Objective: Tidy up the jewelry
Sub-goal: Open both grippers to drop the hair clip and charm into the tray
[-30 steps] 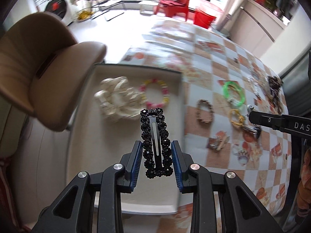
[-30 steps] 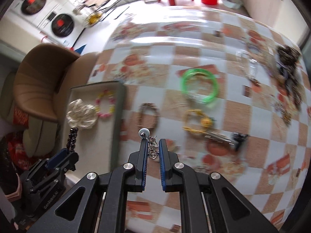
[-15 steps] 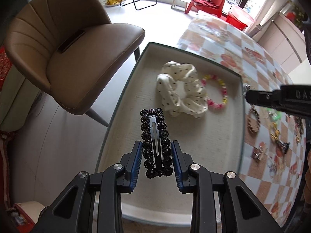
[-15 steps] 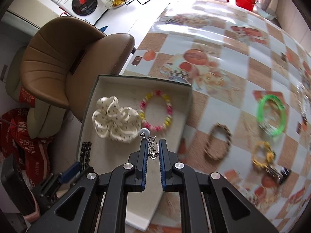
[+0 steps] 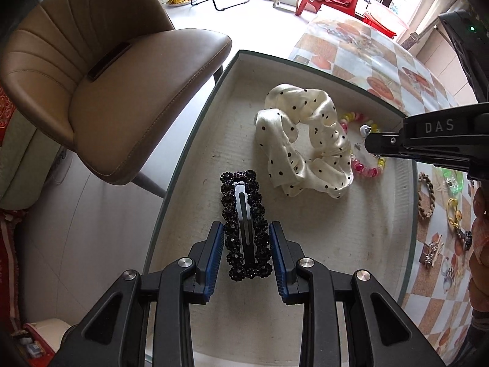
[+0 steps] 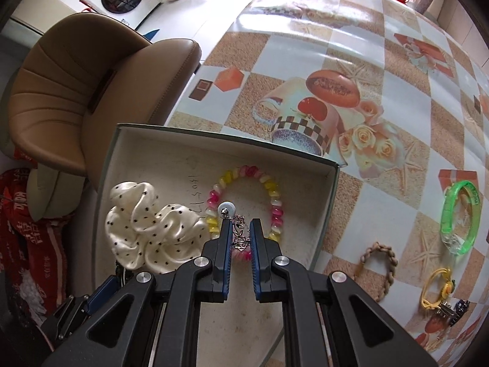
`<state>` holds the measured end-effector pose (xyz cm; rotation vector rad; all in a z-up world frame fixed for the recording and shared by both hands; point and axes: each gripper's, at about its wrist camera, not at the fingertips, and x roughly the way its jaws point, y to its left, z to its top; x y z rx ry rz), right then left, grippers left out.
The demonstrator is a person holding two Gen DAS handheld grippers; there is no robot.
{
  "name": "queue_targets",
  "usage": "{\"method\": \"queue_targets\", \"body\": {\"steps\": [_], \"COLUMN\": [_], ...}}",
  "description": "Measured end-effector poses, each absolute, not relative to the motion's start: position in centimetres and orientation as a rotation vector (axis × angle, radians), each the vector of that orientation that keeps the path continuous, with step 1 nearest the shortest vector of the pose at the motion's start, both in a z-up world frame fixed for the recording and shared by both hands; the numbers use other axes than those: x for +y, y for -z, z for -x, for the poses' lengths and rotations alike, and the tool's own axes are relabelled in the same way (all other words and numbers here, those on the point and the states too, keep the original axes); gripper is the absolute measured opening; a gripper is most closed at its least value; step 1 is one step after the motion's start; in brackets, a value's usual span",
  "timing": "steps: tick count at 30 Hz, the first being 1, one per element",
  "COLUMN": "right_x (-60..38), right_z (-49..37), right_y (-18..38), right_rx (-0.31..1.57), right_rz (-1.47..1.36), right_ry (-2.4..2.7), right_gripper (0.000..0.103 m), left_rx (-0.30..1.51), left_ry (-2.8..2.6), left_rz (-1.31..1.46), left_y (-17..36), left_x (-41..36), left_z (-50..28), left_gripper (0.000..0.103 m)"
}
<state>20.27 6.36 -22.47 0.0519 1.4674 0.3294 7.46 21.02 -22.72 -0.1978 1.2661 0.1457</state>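
Note:
My left gripper [image 5: 246,238] is shut on a black beaded hair clip [image 5: 244,214] and holds it over the near left part of the shallow tray [image 5: 195,128]. My right gripper [image 6: 240,234] is shut on a small silver earring with a pale round stud [image 6: 227,208], over the tray [image 6: 330,195] above the pink and yellow bead bracelet [image 6: 272,189]. It also shows in the left wrist view [image 5: 371,145]. A white polka-dot scrunchie [image 5: 305,140] and the bead bracelet [image 5: 366,169] lie in the tray.
A tan chair [image 5: 101,85] stands left of the tray. On the patterned tablecloth [image 6: 366,61] right of the tray lie a green bangle [image 6: 460,214], a braided brown bracelet [image 6: 383,263], a yellow bracelet [image 6: 437,287] and small clips [image 5: 431,252].
Both grippers have moved left from the tablecloth to over the tray. The right gripper has carried the earring over the bead bracelet. The left gripper has come lower and closer to the tray.

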Motion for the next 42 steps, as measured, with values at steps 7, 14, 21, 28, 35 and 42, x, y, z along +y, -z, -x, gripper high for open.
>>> {"method": "queue_targets", "body": {"steps": [7, 14, 21, 28, 35, 42], "right_x": [6.7, 6.8, 6.6, 5.7, 3.6, -0.4], "right_z": [-20.1, -20.0, -20.2, -19.8, -18.3, -16.8], "right_y": [23.7, 24.0, 23.1, 20.6, 17.9, 15.9], "right_rx": [1.484, 1.484, 1.472, 1.438, 1.406, 1.392], "right_rz": [-0.038, -0.030, -0.052, -0.112, -0.174, -0.241], "right_ry": [-0.326, -0.326, -0.334, -0.361, -0.365, -0.327], "right_gripper": [0.013, 0.013, 0.041, 0.050, 0.060, 0.067], "left_rx": [1.275, 1.301, 1.267, 1.271, 1.268, 1.266], "left_ry": [-0.159, -0.170, -0.196, -0.196, -0.186, -0.155], "left_rz": [0.180, 0.147, 0.128, 0.125, 0.101, 0.071], "left_y": [23.2, 23.6, 22.7, 21.7, 20.2, 18.5], "left_x": [20.8, 20.5, 20.4, 20.3, 19.2, 17.9], "left_z": [-7.5, -7.6, -7.4, -7.3, -6.5, -5.9], "left_gripper": [0.034, 0.035, 0.075, 0.075, 0.103, 0.103]}}
